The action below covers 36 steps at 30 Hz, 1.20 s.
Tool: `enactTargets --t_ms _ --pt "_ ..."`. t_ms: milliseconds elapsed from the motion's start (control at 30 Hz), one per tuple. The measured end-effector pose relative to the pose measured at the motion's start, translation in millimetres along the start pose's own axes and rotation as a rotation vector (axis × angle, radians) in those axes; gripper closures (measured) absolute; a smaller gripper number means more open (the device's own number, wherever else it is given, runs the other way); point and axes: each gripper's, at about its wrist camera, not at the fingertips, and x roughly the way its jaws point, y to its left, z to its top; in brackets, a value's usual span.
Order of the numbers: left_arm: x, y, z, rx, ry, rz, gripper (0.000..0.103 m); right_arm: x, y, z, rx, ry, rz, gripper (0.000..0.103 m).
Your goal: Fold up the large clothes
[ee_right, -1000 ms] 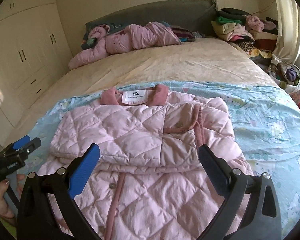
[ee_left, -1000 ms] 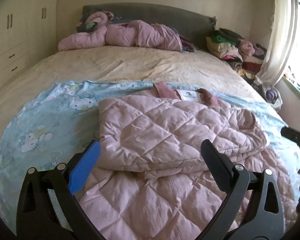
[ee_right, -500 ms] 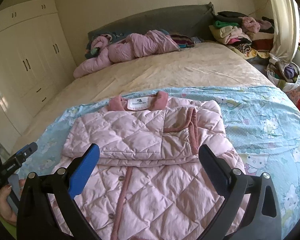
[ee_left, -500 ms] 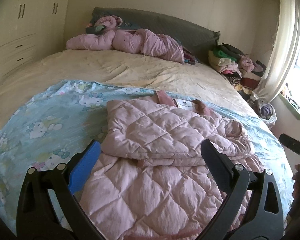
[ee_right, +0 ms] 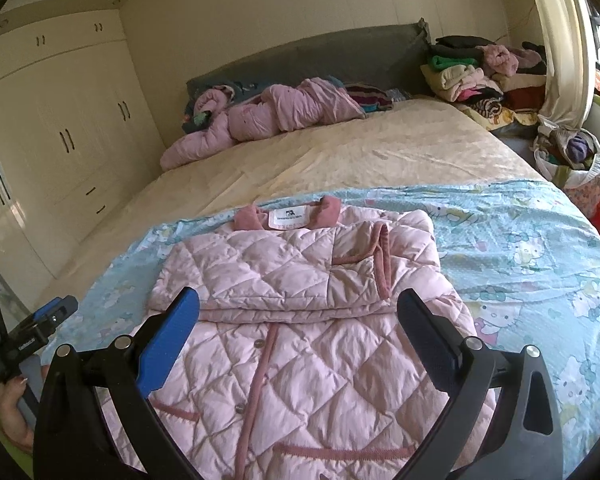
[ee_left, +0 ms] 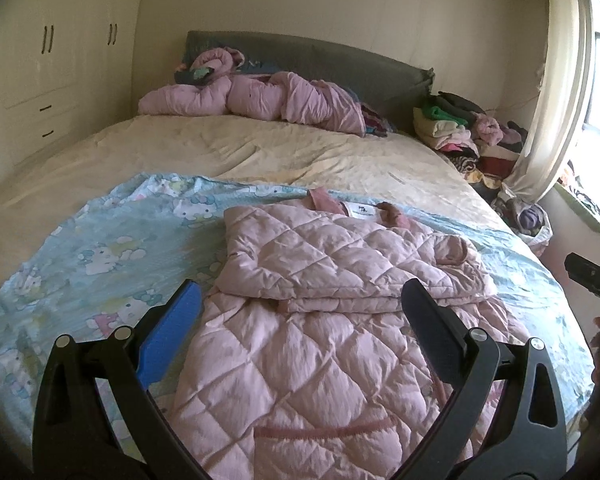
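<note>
A pink quilted jacket [ee_left: 332, 320] lies flat on a light blue Hello Kitty sheet [ee_left: 112, 248] at the foot of the bed, its sleeves folded across the chest and its collar label facing up. It also shows in the right wrist view [ee_right: 300, 320]. My left gripper [ee_left: 300, 304] is open and empty, above the jacket's lower left part. My right gripper [ee_right: 298, 312] is open and empty, above the jacket's lower half. The left gripper shows at the left edge of the right wrist view [ee_right: 28, 336]; the right gripper shows at the right edge of the left wrist view [ee_left: 592, 276].
A crumpled pink quilted garment [ee_left: 260, 96] lies by the grey headboard [ee_left: 320, 60]. A stack of folded clothes [ee_left: 460, 128] sits at the bed's far right, with a curtain [ee_left: 556, 92] and a bag of clothes [ee_right: 572, 156] beside it. White wardrobes [ee_right: 60, 140] line the left wall.
Both grippers have drawn back and risen from the jacket, so more of its lower half and hem is in view. Both stayed open. The jacket has not moved.
</note>
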Motion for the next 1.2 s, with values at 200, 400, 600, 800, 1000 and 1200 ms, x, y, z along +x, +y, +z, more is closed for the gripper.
enactTargets --t_ms 200,400,600,800,1000,1200 --pt "-22.0 -5.7 -4.9 0.018 -0.012 0.009 0.009 -26.3 2.9 -3.8 -0.003 -0.027 0.018 0.004" --pt "-33.9 -9.8 -12.9 0.038 -0.006 0.022 0.009 -45.4 3.6 -7.7 -0.006 -0.039 0.029 0.004" --pt "-42.4 -11.4 -21.0 0.039 0.002 0.012 0.009 -60.3 3.4 -12.8 -0.016 -0.044 0.036 0.004" --pt "-50.2 -11.1 -30.4 0.055 0.014 0.032 0.009 -74.1 0.6 -20.2 -0.027 -0.045 0.041 0.004" --pt "-60.5 -4.7 -38.9 0.043 0.020 0.046 0.009 -86.5 -6.3 -29.5 -0.028 -0.042 0.034 0.004" --pt "-67.9 -0.2 -44.8 0.043 0.025 0.073 0.009 -95.6 -13.4 -38.0 -0.027 -0.040 0.038 0.004"
